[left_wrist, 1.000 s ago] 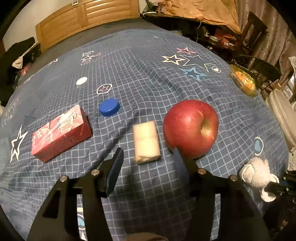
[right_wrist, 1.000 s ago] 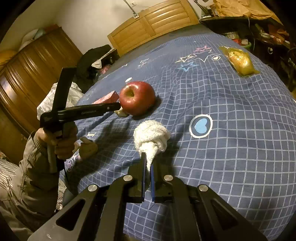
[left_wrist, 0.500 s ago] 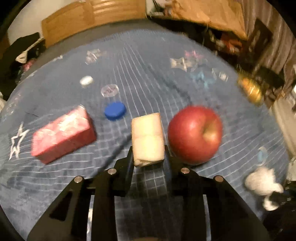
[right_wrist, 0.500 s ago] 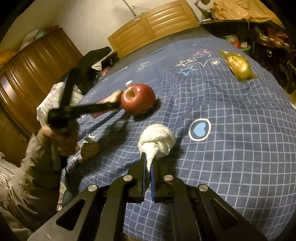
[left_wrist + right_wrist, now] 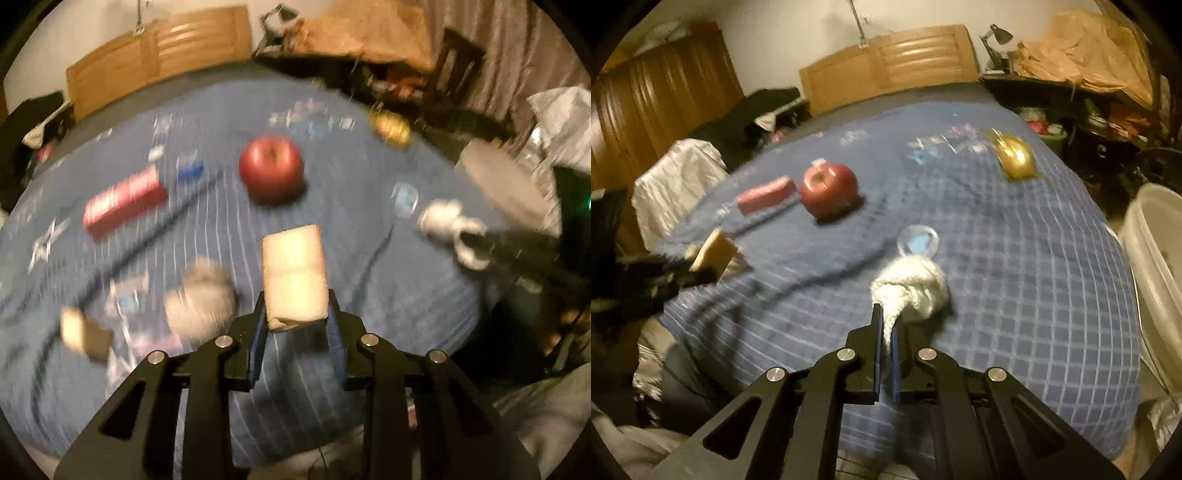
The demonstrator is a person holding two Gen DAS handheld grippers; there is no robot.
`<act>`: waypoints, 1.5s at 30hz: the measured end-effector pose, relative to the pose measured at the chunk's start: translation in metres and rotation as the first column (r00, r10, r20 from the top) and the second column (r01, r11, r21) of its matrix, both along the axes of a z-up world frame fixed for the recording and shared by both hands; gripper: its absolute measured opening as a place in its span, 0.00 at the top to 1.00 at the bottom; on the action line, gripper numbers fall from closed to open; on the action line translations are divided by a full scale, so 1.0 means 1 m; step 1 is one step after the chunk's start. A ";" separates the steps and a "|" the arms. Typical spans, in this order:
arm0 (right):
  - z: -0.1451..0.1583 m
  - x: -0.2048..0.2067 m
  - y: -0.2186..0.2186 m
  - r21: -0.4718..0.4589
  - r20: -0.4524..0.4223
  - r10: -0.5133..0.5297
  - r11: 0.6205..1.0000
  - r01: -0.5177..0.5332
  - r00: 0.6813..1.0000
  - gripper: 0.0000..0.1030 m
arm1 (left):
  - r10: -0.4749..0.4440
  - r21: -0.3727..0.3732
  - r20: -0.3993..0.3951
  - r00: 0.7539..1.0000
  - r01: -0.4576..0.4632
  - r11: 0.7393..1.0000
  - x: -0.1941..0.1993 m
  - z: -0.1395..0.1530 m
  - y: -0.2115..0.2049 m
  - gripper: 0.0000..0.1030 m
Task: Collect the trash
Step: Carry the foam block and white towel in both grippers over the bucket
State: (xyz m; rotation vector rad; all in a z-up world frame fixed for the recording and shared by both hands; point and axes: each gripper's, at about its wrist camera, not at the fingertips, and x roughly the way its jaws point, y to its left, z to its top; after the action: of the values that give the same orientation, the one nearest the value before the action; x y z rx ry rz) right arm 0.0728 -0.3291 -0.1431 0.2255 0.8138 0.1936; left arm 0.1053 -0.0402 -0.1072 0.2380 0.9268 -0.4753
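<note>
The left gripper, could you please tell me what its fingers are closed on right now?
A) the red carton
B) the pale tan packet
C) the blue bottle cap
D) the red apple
B: in the left wrist view the left gripper has its fingers pressed against both sides of the pale tan packet, lifted off the bedspread, while the red apple lies farther back.

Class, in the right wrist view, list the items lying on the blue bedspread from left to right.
Red rectangular carton → red apple → white knotted cloth held in the right hand-held gripper → yellow plastic bag.
</note>
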 end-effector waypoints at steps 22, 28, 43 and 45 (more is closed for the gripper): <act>-0.017 0.007 0.009 -0.017 0.039 -0.070 0.997 0.070 0.997 0.63 | 0.140 -0.146 -0.036 0.990 -0.143 0.979 0.002 -0.042 0.009 0.66; -0.013 -0.003 0.005 0.002 0.049 -0.072 0.997 0.072 0.996 0.75 | 0.141 -0.144 0.000 0.990 -0.140 0.980 -0.010 -0.032 0.006 0.72; 0.065 -0.082 -0.028 0.001 0.251 -0.145 0.989 0.150 0.957 0.76 | 0.043 -0.092 0.181 0.982 -0.027 0.995 -0.027 0.036 -0.088 0.72; 0.076 -0.096 -0.042 -0.007 0.271 -0.175 0.983 0.184 0.947 0.76 | 0.020 -0.090 0.202 0.979 -0.002 0.996 -0.025 0.045 -0.108 0.72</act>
State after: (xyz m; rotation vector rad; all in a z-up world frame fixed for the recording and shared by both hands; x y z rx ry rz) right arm -0.0233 -0.3714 -0.0674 0.2357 0.5217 0.0373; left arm 0.0801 -0.1478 -0.0625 0.1961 0.7053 -0.4718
